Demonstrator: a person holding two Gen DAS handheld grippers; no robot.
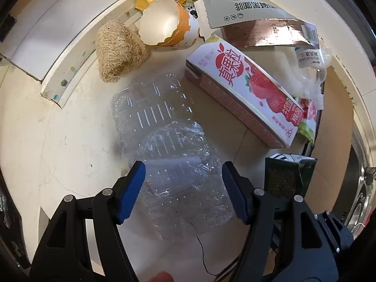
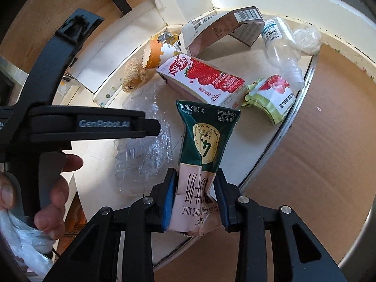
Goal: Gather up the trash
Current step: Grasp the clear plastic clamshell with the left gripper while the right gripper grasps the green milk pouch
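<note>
A green-and-pink milk carton (image 2: 202,162), crumpled at the waist, is held upright above the surface. A crushed clear plastic container (image 1: 164,145) is laid flat on the cream surface. A strawberry drink carton (image 1: 244,91) is laid on its side just beside the container. A crumpled strawberry pouch (image 2: 270,98) is positioned touching the carton's far end. A clear plastic bottle (image 2: 280,49) is laid on its side. A torn paper cup (image 1: 166,25) and a fibre scrubber (image 1: 117,51) are placed near the corner.

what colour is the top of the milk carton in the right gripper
Dark green with a pale badge on the milk carton; clearest in the right wrist view.
</note>
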